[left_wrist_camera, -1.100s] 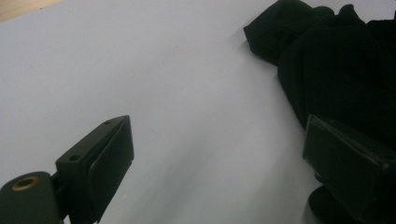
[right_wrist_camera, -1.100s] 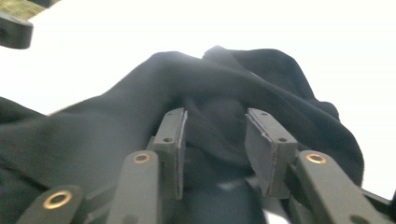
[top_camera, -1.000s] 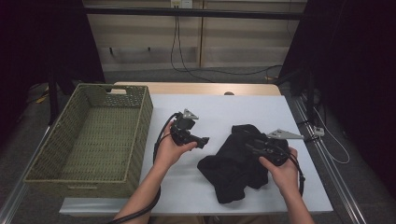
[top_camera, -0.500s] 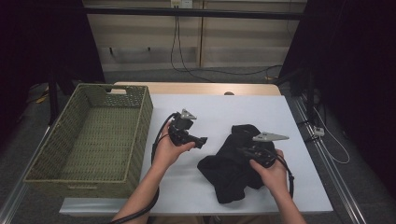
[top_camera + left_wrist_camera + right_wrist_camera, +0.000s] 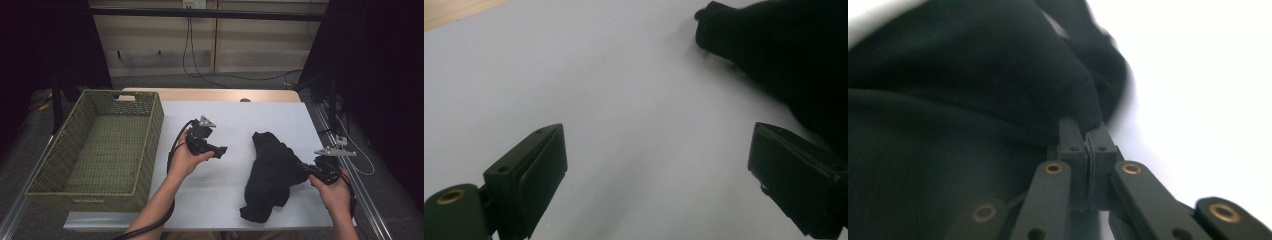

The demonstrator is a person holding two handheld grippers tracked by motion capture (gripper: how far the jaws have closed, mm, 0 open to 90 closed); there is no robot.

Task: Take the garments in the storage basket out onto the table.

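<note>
A black garment (image 5: 272, 175) lies crumpled on the white table top (image 5: 225, 200), right of the middle. My right gripper (image 5: 306, 170) sits at its right edge, jaws shut on a fold of the black fabric (image 5: 958, 100); the right gripper view shows the tips (image 5: 1087, 132) pinched together on the cloth. My left gripper (image 5: 222, 150) hovers left of the garment, pointing toward it. Its jaws stand open (image 5: 659, 170) over bare table, with nothing between them. The garment (image 5: 784, 55) shows at the upper right of the left gripper view.
A green woven basket (image 5: 156, 130) stands at the left side of the table with nothing in it. A wooden strip runs along the table's far edge (image 5: 210, 95). Cables and a metal rail (image 5: 345, 145) lie beyond the right edge.
My right gripper has closed on the garment's fold and moved right, toward the table's right edge, drawing the cloth out with it. The left hand has stayed in place.
</note>
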